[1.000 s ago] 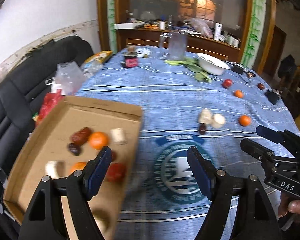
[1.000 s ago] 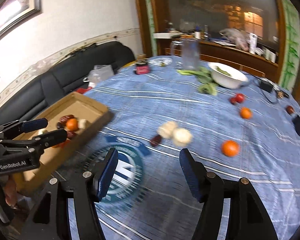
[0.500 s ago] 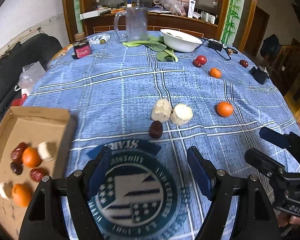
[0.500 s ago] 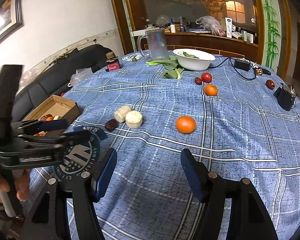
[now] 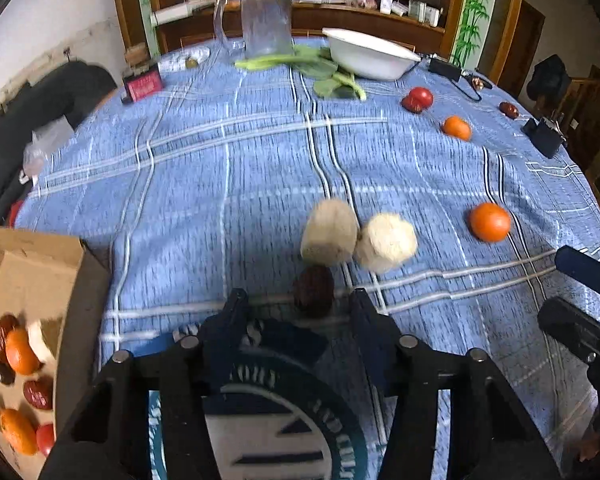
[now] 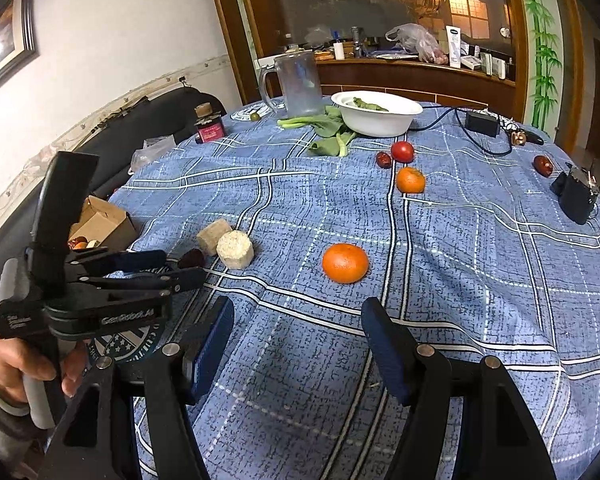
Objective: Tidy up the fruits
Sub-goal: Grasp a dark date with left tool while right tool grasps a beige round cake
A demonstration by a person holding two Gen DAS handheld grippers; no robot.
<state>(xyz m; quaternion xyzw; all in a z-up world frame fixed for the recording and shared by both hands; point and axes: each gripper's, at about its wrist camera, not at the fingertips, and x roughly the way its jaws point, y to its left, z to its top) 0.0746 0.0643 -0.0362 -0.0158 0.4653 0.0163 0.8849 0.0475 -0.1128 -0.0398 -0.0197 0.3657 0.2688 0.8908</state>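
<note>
You are at a round table with a blue checked cloth (image 6: 440,240), in a room with dark wood shelves at the back.

Your left gripper (image 5: 296,312) is open, with nothing in it. A dark red date (image 5: 314,290) sits between its fingertips at 12 o'clock, but the fingers are not touching it that I can see. Just past the date, two pale round chunks (image 5: 356,236) lie side by side, touching each other.

Your right gripper (image 6: 298,334) is open too and holds nothing. An orange (image 6: 345,263) sits on the cloth at 12 o'clock from it, a little way off.

Farther out, a second orange (image 6: 410,180) lies at 1 o'clock in the right view. Behind it are a red tomato (image 6: 402,151) and another date (image 6: 383,159). One more date (image 6: 543,165) lies far off at 2 o'clock.

The cardboard box (image 5: 32,280) sits at 9 o'clock from your left gripper, at the table edge. It already has oranges, dates, a pale chunk and something red in it. So I think the job is about half done. About as many pieces are out on the cloth and need to go in the box. The date by your left gripper looks like the next one to pick up.
</note>
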